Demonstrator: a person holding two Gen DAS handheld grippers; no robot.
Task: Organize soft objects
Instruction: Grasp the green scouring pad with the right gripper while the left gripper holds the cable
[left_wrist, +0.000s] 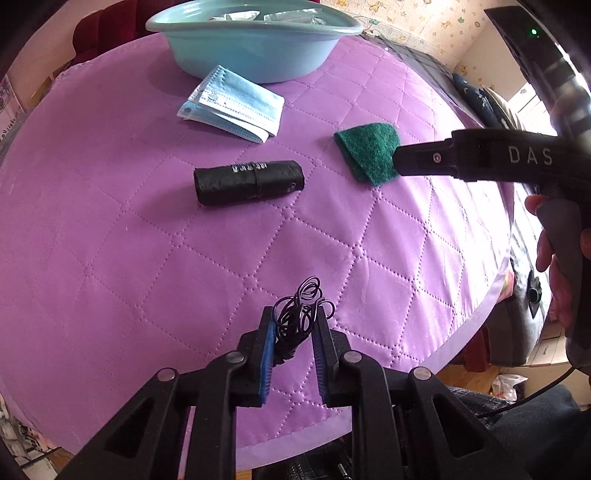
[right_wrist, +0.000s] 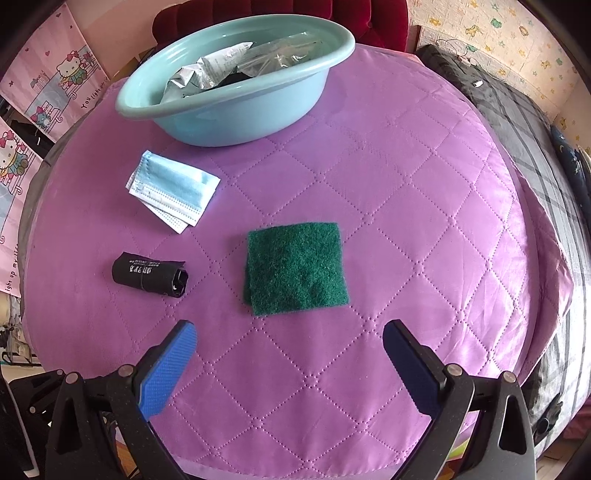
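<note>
On a purple quilted cover (left_wrist: 110, 240), the left gripper (left_wrist: 293, 328) is pinching a tangle of thin black hair ties (left_wrist: 299, 314) at six o'clock. The right gripper (right_wrist: 290, 345) is hovering wide open, the green scouring pad (right_wrist: 295, 267) lying just beyond it.

left wrist view: looking steeply down along its own fingers (left_wrist: 271, 332) from the near edge of the purple quilt (left_wrist: 110, 229), close to the fabric, facing the blue basin (left_wrist: 255, 51) at the far side. right wrist view: also tilted steeply down, sitting higher and further right, facing the same basin (right_wrist: 236, 107). shared in both: quilt (right_wrist: 406, 221), basin, face masks (left_wrist: 232, 103) (right_wrist: 171, 190), black roll (left_wrist: 249, 181) (right_wrist: 149, 273), green scouring pad (left_wrist: 369, 149) (right_wrist: 295, 267). right tool's body caught side-on at the left view's right edge.
</note>
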